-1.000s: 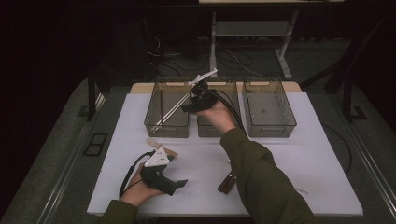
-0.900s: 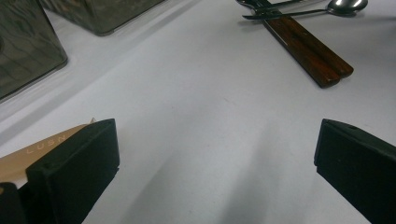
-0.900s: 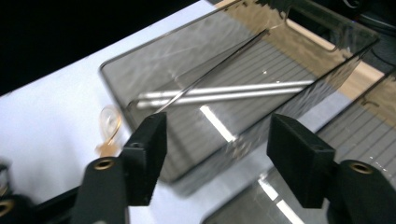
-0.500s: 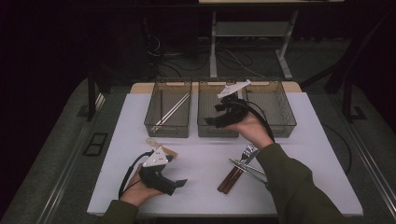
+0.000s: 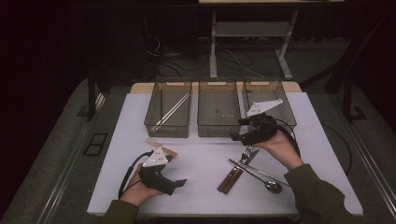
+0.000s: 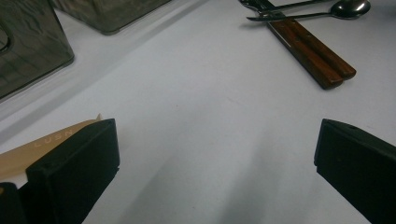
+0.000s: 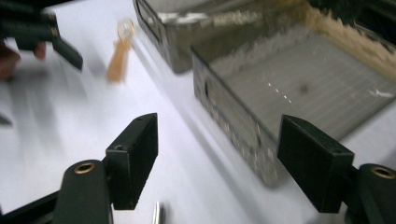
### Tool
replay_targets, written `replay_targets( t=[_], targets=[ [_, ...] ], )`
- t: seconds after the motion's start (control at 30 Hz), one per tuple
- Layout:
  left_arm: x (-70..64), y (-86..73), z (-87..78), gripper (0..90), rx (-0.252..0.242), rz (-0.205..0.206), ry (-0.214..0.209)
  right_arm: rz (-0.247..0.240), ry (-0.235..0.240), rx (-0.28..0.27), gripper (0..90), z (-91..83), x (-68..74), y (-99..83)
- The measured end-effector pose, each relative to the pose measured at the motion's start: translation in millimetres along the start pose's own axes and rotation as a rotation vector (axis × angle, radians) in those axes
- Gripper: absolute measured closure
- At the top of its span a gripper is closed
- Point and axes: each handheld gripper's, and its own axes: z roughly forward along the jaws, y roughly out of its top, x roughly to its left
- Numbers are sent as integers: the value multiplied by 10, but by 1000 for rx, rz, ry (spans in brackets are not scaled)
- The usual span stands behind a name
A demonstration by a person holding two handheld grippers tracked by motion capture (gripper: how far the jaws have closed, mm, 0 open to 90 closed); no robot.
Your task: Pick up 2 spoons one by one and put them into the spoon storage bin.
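Cutlery: fork (image 5: 247,154) with two brown wooden handles (image 5: 229,179) and a steel spoon (image 5: 261,177) lying crossed in a small heap on the white tabletop (image 5: 205,154), toward its near right part; spoon bowl pointing to the near right corner.
Same cutlery, left gripper view: wooden handles (image 6: 314,52) side by side, touching; spoon (image 6: 348,8) beyond them.
Right gripper (image 5: 238,135): held just above the fork head, jaws spread wide, nothing between them.
Left gripper (image 5: 180,183): resting near the near left edge, jaws apart, holding nothing.
Left bin (image 5: 161,128): clear, at the far edge; long pale sticks (image 5: 173,111) leaning inside.
Middle bin (image 5: 200,126): a few small specks on its floor.
Right bin (image 5: 289,116): contents not discernible.
Tan scoop (image 5: 156,143): flat on the tabletop, near the left bin's front.
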Motion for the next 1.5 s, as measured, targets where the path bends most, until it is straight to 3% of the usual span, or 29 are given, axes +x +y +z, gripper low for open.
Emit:
replay_targets(
  t=[0.27, 0.67, 0.9, 1.2, 1.33, 1.5],
  targets=[
    [6, -3, 1, 0, 2, -3, 4, 40, 31, 47, 434, -159, -36, -494],
    [-1, 0, -3, 0, 2, 2, 3, 39, 65, 121, 665, -475, 5, -1025],
    [-5, 6, -3, 0, -3, -1, 2, 34, 99, 184, 750, -571, 27, -1305],
    [-8, 3, -2, 0, 2, 0, 1, 10, 106, 247, 791, -570, 52, -1487],
    [-6, 2, -1, 0, 4, 2, 1, -33, 87, 281, 821, -523, 86, -1499],
    [-6, 2, 2, 0, 6, 3, 0, -54, 76, 269, 846, -523, 101, -1515]
  ],
)
